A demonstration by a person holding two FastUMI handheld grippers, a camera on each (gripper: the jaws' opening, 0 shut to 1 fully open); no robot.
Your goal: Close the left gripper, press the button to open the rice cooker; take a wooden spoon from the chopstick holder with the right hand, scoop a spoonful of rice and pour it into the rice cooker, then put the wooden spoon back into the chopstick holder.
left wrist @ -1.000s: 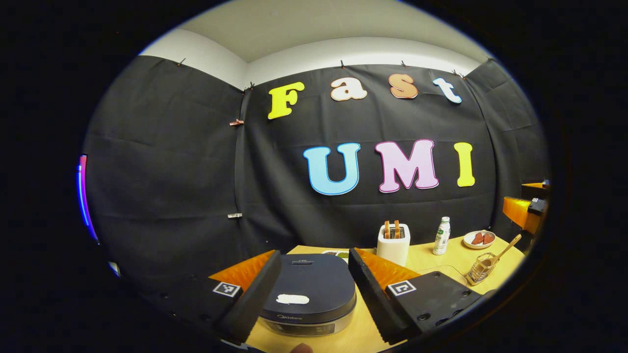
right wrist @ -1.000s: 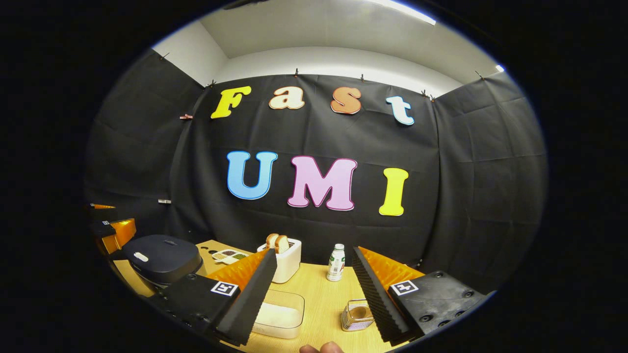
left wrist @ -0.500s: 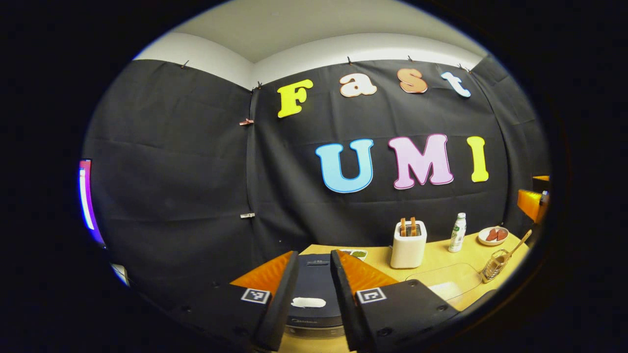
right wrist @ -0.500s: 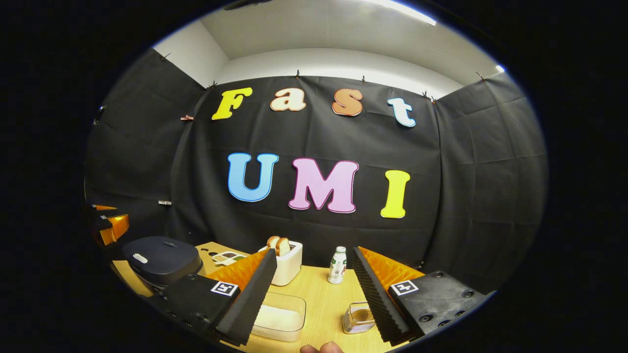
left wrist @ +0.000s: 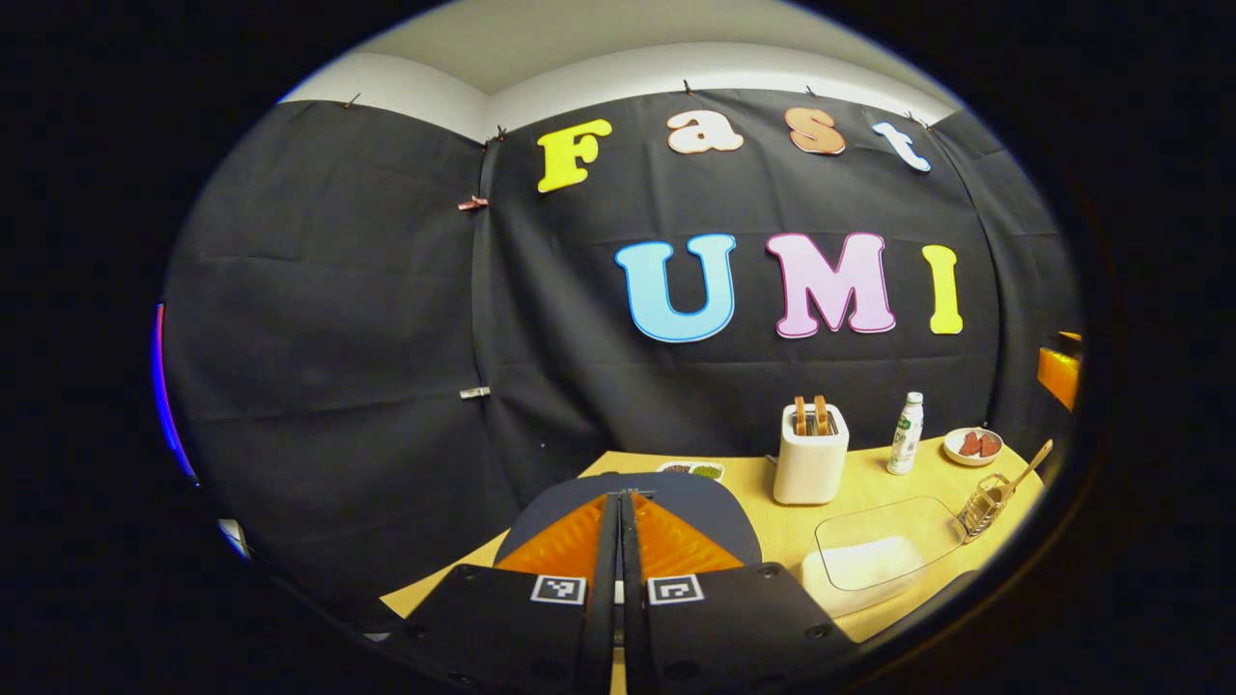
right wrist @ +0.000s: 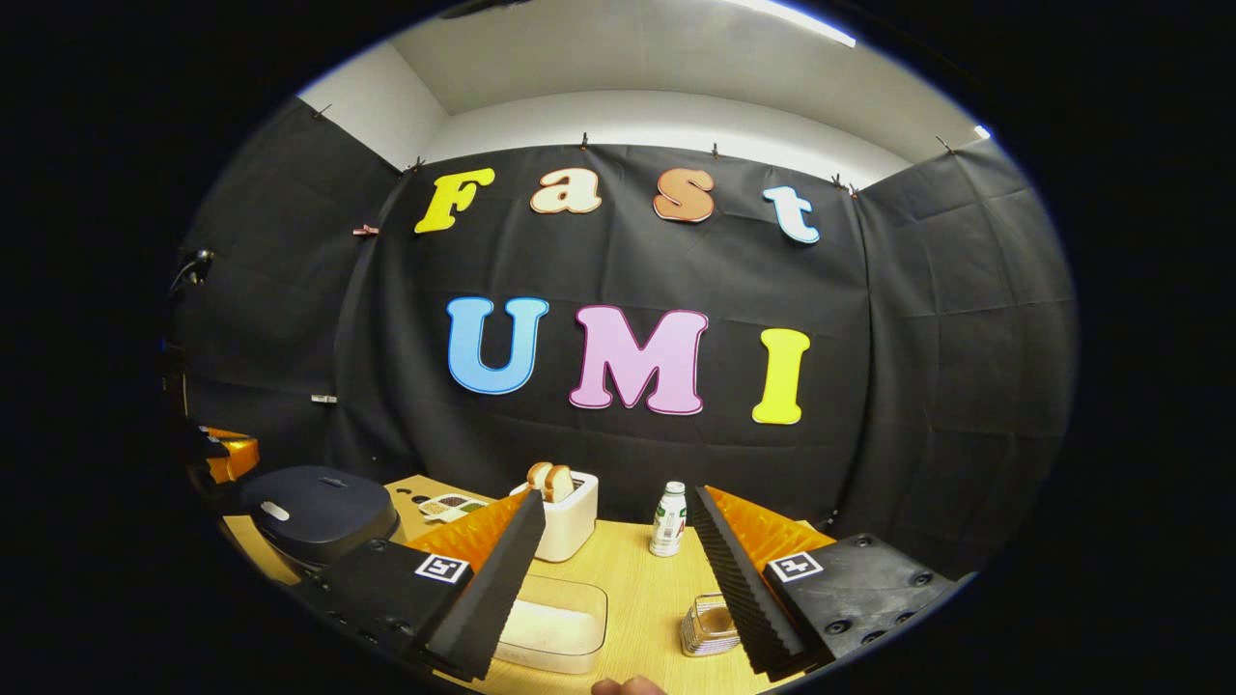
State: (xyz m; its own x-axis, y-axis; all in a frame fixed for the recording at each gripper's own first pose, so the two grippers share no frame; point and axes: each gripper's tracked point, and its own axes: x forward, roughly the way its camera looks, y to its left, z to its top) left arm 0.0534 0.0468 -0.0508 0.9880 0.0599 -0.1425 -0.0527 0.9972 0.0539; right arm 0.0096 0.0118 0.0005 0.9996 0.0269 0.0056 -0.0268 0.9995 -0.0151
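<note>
Pressing the lid button is the step in hand: the left gripper [left wrist: 611,512] has its jaws clenched together on nothing, the two fingers meeting in a thin seam at the bottom centre of the left gripper view, aimed over the dark rice cooker [left wrist: 710,497], whose closed lid shows just behind the tips. The next move likely calls for lowering those joined tips squarely onto the pale button [right wrist: 275,510], which shows on the lid at lower left of the right gripper view.

The right gripper [right wrist: 618,550] is held level above the surface [right wrist: 637,589], jaws released wide and empty, with the clear rice container [right wrist: 552,625] low between its fingers. The chopstick holder [left wrist: 980,502] stands at lower right of the left gripper view, the wooden spoon [left wrist: 1025,468] leaning out of it, untouched.
</note>
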